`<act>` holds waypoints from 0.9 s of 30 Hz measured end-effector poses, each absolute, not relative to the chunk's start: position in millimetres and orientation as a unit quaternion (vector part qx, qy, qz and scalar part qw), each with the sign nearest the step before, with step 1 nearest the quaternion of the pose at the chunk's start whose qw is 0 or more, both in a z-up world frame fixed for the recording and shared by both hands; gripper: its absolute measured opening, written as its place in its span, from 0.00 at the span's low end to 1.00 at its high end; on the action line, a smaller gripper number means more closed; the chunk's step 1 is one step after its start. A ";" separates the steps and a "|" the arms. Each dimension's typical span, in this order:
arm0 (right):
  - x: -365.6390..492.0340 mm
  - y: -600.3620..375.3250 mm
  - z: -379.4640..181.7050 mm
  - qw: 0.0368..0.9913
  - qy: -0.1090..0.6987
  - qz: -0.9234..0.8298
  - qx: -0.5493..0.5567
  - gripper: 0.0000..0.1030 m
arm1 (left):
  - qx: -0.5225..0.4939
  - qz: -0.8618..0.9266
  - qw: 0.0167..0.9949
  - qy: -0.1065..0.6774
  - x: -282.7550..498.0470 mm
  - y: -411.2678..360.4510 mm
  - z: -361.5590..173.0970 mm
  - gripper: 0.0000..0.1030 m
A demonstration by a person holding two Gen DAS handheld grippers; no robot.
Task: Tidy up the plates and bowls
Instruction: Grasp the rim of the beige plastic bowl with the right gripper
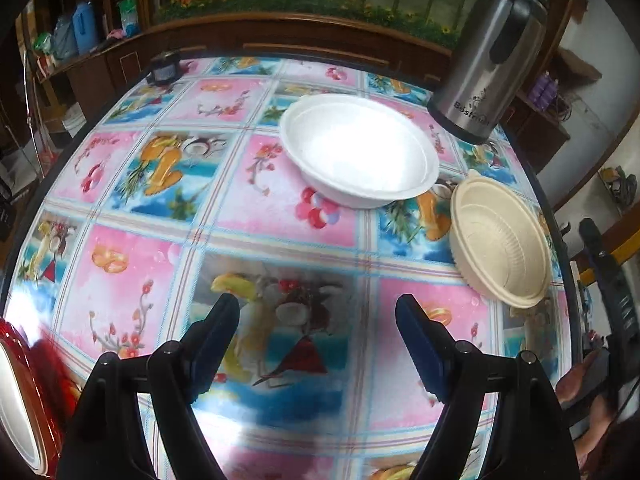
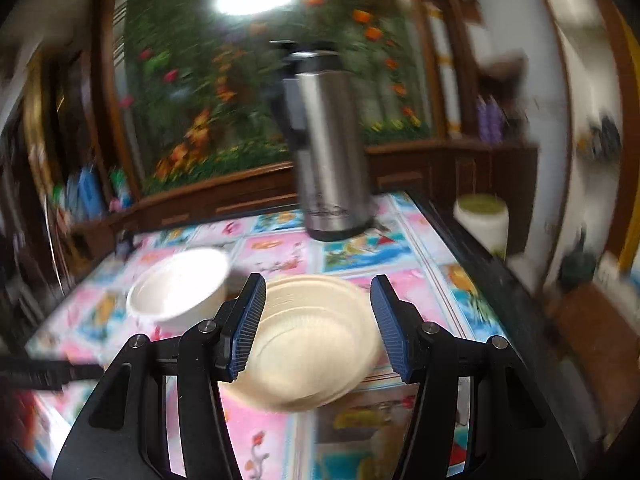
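A white foam bowl (image 1: 360, 152) sits on the patterned tablecloth toward the far side. A beige ribbed bowl (image 1: 500, 240) sits to its right near the table's right edge. My left gripper (image 1: 318, 312) is open and empty, hovering over the table's near middle, well short of both bowls. In the right wrist view, my right gripper (image 2: 318, 304) is open just above the beige bowl (image 2: 312, 340), its fingers spread either side without touching it. The white bowl (image 2: 180, 288) lies to the left. This view is motion-blurred.
A steel thermos jug (image 1: 488, 60) stands at the far right of the table; it also shows in the right wrist view (image 2: 332, 152). A red-rimmed dish (image 1: 20, 392) is at the near left edge. A small dark jar (image 1: 164, 68) sits far left. A white container (image 2: 482, 220) is off the table's right side.
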State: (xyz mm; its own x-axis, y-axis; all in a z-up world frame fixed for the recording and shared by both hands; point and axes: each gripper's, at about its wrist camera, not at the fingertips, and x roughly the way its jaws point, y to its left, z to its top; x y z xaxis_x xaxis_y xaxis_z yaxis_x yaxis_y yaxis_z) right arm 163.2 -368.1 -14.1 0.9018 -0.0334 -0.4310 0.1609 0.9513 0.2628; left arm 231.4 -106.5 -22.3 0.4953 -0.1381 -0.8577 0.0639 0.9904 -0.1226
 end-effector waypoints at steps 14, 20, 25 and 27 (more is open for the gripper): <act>205.0 -431.9 -60.7 0.894 0.318 -0.010 0.315 0.53 | -0.057 -0.067 0.844 0.529 288.1 -161.6 -27.1 0.78; 223.3 -432.2 -88.6 0.860 0.366 0.008 0.356 0.52 | -0.060 -0.056 0.838 0.540 302.5 -182.9 -43.5 0.78; 228.0 -427.6 -95.1 0.848 0.383 0.016 0.366 0.50 | -0.055 -0.052 0.831 0.551 305.0 -194.9 -53.5 0.78; 228.6 -427.6 -97.0 0.842 0.386 0.024 0.377 0.41 | -0.066 -0.060 0.829 0.552 304.3 -197.3 -53.4 0.78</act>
